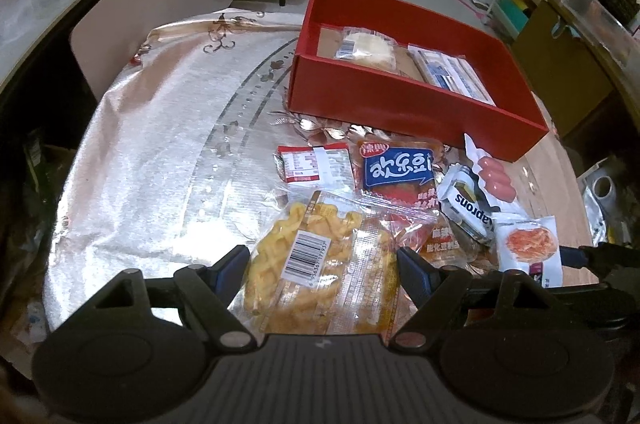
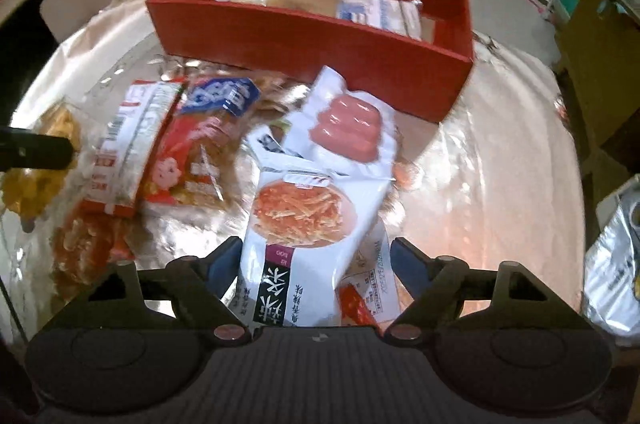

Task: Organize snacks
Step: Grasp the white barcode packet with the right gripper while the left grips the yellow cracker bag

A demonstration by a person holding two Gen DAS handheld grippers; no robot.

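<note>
Yellow snack bag: it is lying flat on the silvery tablecloth between the pads of my left gripper, its long axis running from me up toward the red box. It is a clear wrapper showing curly yellow pieces, with a white barcode sticker tilted across the middle.
Left gripper: I am holding it parted around that bag; I cannot tell whether the pads are touching the wrapper.
White noodle pouch: it is lying under my right gripper, long axis pointing away from me and leaning a little right. A photo of orange shredded food is showing, and a dark label with large white Chinese characters that I cannot read.
Right gripper: I am keeping it spread, the pads standing clear on both sides of the pouch.
Sausage pack: white, picturing pink sausages, it is overlapping the far end of the pouch.
Blue packet: it is showing white Chinese lettering, upside down to me.
Small carton: the letters "aprons" are reading upside down.
Red box: it is sitting at the far side, already holding a pale wrapped cake and a blue-and-white packet.
</note>
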